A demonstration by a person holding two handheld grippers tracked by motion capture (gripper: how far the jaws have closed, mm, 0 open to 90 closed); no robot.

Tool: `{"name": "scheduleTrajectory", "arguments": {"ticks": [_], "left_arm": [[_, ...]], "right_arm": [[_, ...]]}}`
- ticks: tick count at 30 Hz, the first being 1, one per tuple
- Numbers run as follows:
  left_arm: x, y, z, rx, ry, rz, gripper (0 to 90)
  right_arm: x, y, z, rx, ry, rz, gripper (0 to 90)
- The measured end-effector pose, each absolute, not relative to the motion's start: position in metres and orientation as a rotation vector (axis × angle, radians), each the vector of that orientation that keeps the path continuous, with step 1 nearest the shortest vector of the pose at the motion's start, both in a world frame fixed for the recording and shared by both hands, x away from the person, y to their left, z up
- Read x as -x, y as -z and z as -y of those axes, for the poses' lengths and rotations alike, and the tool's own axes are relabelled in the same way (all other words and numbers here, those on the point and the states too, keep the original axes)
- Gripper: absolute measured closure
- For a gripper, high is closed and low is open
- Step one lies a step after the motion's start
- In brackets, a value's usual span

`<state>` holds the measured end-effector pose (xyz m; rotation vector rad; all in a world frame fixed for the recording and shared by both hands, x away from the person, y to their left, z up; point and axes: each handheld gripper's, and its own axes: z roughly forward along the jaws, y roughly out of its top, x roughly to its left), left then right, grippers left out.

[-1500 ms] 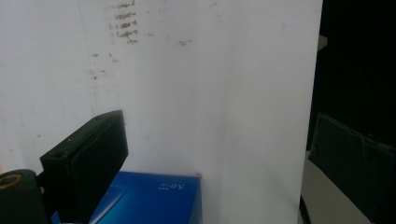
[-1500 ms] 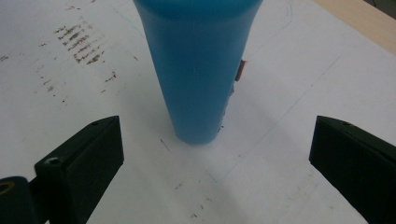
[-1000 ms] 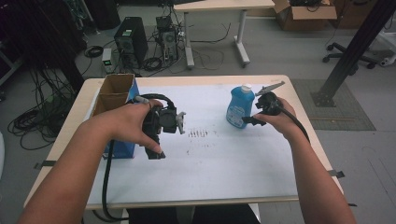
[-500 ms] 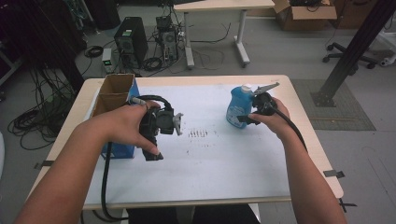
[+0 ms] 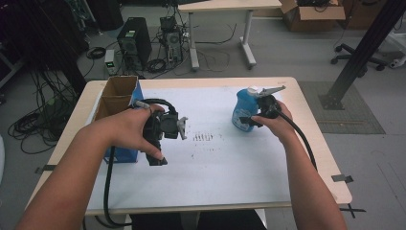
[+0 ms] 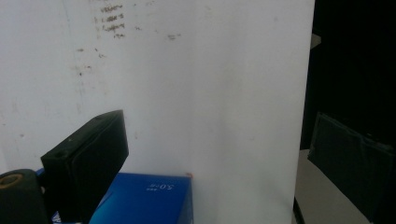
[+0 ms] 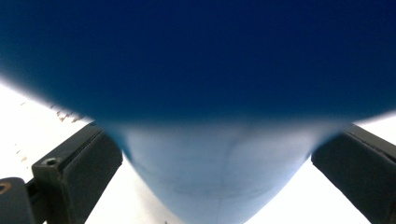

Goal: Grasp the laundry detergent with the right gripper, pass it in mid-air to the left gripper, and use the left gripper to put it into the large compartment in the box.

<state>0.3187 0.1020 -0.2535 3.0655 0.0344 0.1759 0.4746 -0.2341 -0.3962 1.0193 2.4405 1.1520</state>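
A blue plastic bottle (image 5: pixel 243 108) with a pale cap stands on the white paper at the table's right. My right gripper (image 5: pixel 251 115) reaches it from the right, jaws spread wide on either side of its body. In the right gripper view the bottle (image 7: pixel 210 93) bulges between the jaws of the right gripper (image 7: pixel 219 154), close to both pads. My left gripper (image 5: pixel 165 139) is held above the paper left of centre, open and holding nothing. The left gripper view has the open left gripper (image 6: pixel 219 140) over bare paper, its left pad (image 6: pixel 88 161) above a blue box (image 6: pixel 144 198).
An open-topped blue carton (image 5: pixel 119 98) with cardboard flaps stands at the left edge of the wooden table (image 5: pixel 311 129). White paper (image 5: pixel 215 163) with small dark marks covers most of the top. Computer towers, cables and another desk sit on the floor beyond.
My right gripper has slid a little leftward so that its jaws straddle the bottle. The bottle has stayed put. My left gripper has barely shifted.
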Motion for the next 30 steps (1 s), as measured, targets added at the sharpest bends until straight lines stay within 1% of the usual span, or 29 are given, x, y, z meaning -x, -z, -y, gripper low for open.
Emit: {"name": "scheduleTrajectory", "arguments": {"ticks": [18,26,30], "left_arm": [[-0.319,0.255,-0.101,-3.065,-0.173,-0.028,5.2],[-0.319,0.254,-0.103,-3.062,-0.177,-0.032,5.1],[-0.319,0.254,-0.103,-3.058,-0.181,-0.03,5.2]], "right_arm": [[-0.47,0.406,0.232,-1.032,-1.243,-2.305,2.9],[-0.469,0.408,0.23,-1.022,-1.274,-2.265,10.8],[-0.469,0.409,0.229,-1.012,-1.282,-2.254,12.7]]}}
